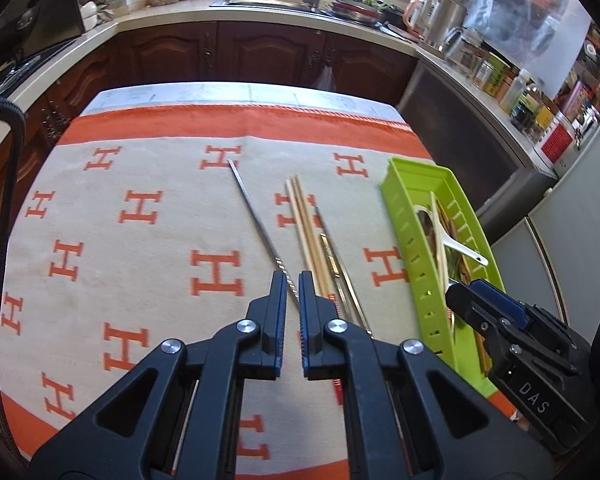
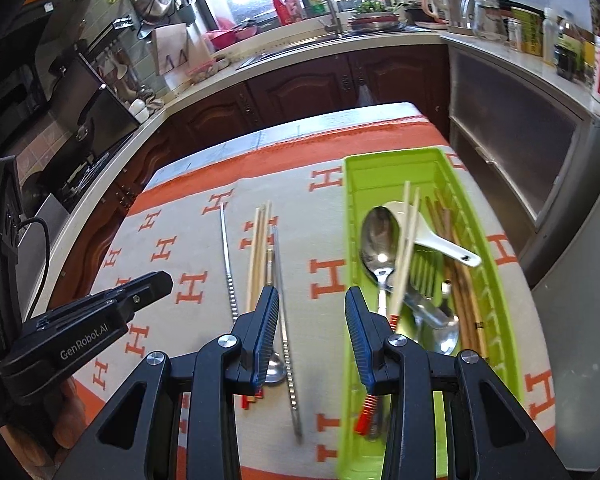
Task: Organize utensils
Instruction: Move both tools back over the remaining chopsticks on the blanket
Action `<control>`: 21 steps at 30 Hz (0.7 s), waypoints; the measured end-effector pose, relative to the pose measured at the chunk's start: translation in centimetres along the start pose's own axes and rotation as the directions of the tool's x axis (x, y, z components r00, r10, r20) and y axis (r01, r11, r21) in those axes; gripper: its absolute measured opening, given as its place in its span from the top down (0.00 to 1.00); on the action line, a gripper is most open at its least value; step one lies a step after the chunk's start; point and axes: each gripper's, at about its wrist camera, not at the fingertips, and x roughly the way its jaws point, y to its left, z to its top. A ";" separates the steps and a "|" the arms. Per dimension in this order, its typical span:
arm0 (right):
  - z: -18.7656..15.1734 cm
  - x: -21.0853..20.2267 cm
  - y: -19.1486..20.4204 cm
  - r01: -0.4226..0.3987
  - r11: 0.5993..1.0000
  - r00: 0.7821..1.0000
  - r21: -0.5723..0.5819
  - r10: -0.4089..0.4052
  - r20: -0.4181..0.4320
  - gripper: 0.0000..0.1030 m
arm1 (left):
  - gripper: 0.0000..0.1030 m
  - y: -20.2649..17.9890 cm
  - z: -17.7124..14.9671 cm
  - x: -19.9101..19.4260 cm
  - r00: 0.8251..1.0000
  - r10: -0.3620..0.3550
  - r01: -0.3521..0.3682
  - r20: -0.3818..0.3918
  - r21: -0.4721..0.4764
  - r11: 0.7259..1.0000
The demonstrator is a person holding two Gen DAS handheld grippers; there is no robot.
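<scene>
A green utensil tray (image 2: 352, 200) (image 1: 400, 216) lies on the table's right side. It holds a metal spoon (image 2: 376, 240), a white ceramic spoon (image 2: 440, 244), wooden chopsticks (image 2: 406, 248) and brown chopsticks. On the cloth left of it lie a metal chopstick (image 1: 256, 216) (image 2: 226, 248), pale wooden chopsticks (image 1: 304, 220) (image 2: 258, 248) and another metal chopstick (image 2: 284, 320). My left gripper (image 1: 293, 280) is nearly shut, empty, above the metal chopstick. My right gripper (image 2: 312, 296) is open and empty, over the tray's left edge; it also shows in the left wrist view (image 1: 472, 300).
The table carries a beige cloth (image 1: 140, 240) with orange H marks and an orange border. Kitchen counters with a sink (image 1: 268, 2), kettle and jars stand behind and at the right. A stove is at the left.
</scene>
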 end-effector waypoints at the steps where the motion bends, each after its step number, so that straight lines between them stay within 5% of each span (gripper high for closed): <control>1: 0.2 0.3 0.6 -0.005 1.000 1.000 -0.011 0.005 -0.007 0.66 | 0.97 0.5 0.1 -0.1 1.000 0.006 -0.006 0.005 -0.007 1.000; 21: 2.9 12.1 9.5 -0.075 0.972 0.982 -0.224 0.032 -0.188 0.66 | 0.97 7.5 0.8 2.9 0.998 0.052 -0.055 -0.038 -0.076 0.996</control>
